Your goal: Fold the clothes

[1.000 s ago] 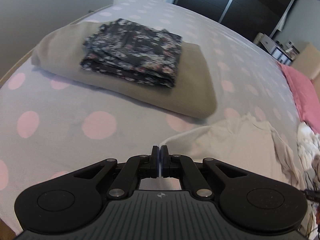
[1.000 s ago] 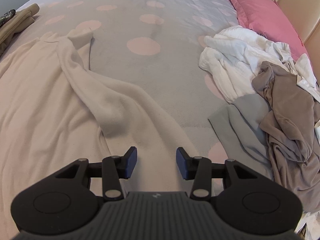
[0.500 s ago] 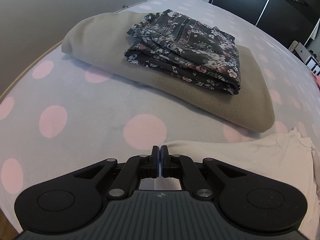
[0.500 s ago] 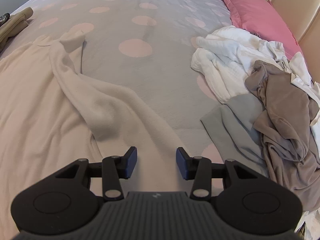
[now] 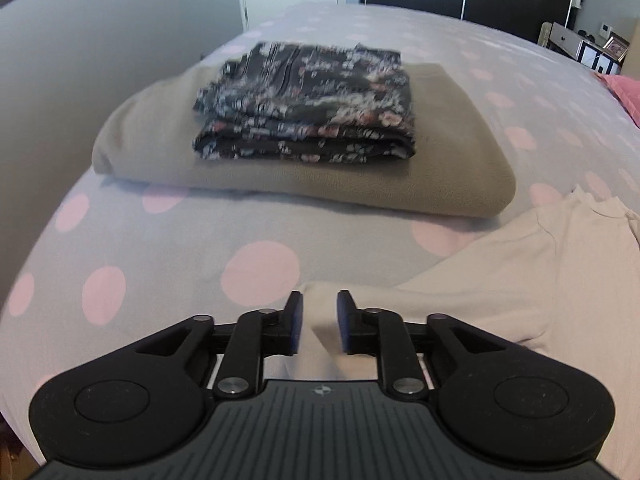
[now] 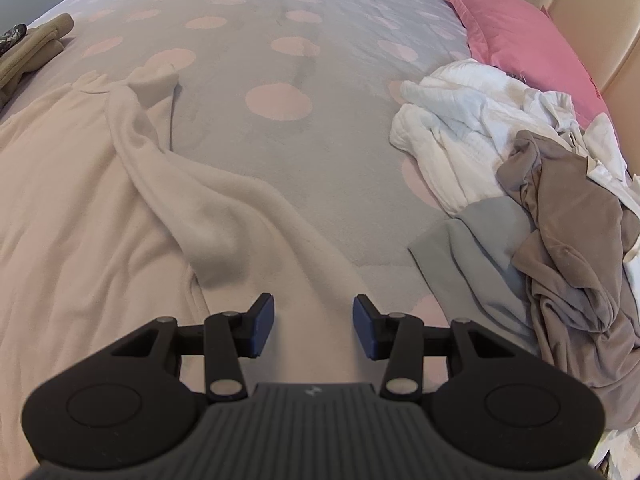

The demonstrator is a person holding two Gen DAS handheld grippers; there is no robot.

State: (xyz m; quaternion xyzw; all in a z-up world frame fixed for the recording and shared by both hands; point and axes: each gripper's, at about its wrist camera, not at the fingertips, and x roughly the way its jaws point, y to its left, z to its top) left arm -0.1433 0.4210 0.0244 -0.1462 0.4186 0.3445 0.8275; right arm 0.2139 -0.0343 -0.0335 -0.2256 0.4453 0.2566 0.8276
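A cream long-sleeved top [image 5: 520, 264] lies spread on the grey bedspread with pink dots [image 5: 160, 248]. My left gripper [image 5: 318, 322] is over the end of one cream sleeve; its jaws are opening, and the sleeve end lies between them without being pinched. In the right wrist view the same cream top [image 6: 80, 200] fills the left side, its other sleeve [image 6: 224, 216] running down towards my right gripper [image 6: 314, 326]. That gripper stands open above the sleeve, its pads clear of the cloth.
A folded dark floral garment [image 5: 308, 112] sits on a folded khaki one [image 5: 304, 184] beyond the left gripper. A heap of white, taupe and grey clothes [image 6: 540, 184] lies at the right, by a pink pillow [image 6: 520, 40] and beige headboard [image 6: 592, 20].
My left gripper was shut on the cream sleeve end and has parted its jaws, letting it go. Its view swung left towards the folded stack. The right gripper stayed put.
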